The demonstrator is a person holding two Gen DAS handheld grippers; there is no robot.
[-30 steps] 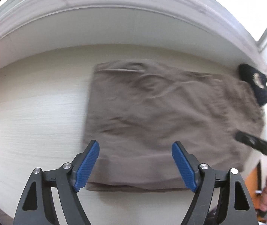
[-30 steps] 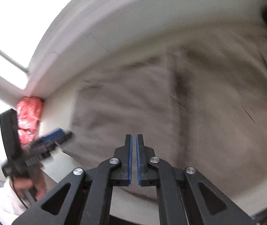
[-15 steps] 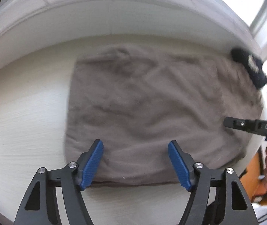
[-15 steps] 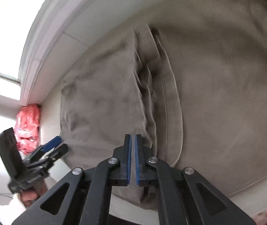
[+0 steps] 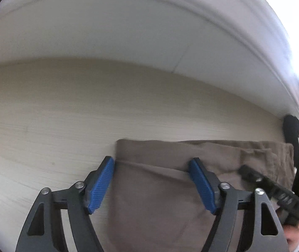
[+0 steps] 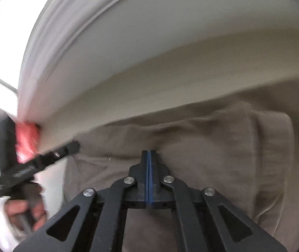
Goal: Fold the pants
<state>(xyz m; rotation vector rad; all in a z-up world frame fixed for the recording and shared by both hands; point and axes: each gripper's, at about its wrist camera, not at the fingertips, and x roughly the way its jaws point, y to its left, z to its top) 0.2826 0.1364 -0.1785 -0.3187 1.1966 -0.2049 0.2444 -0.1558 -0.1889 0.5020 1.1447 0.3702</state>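
Folded brown pants (image 5: 170,205) lie on a light wood table (image 5: 54,115). My left gripper (image 5: 151,161) hovers low over their far left corner with its jaws opening. Its left pad (image 5: 100,184) is just off the cloth's left edge, and its right pad (image 5: 202,185) is over the cloth; neither pad presses on the fabric. My right gripper (image 6: 148,153) is shut, its tips down on a crease of the pants (image 6: 223,147) near their far edge, and I see no cloth between its pads. Each gripper shows in the other's view: the right gripper (image 5: 254,176), and the left gripper (image 6: 44,161) held by a hand (image 6: 23,212).
A white wall (image 5: 128,31) with a moulded ledge runs along the table's far side, with bright windows at its ends. A black item (image 5: 294,130) lies past the pants' right end. A red item (image 6: 26,140) sits by the wall.
Both grippers moved forward toward the far edge of the pants. The left one shifted to the pants' left edge, narrowing a little and widening again. The right one stayed shut.
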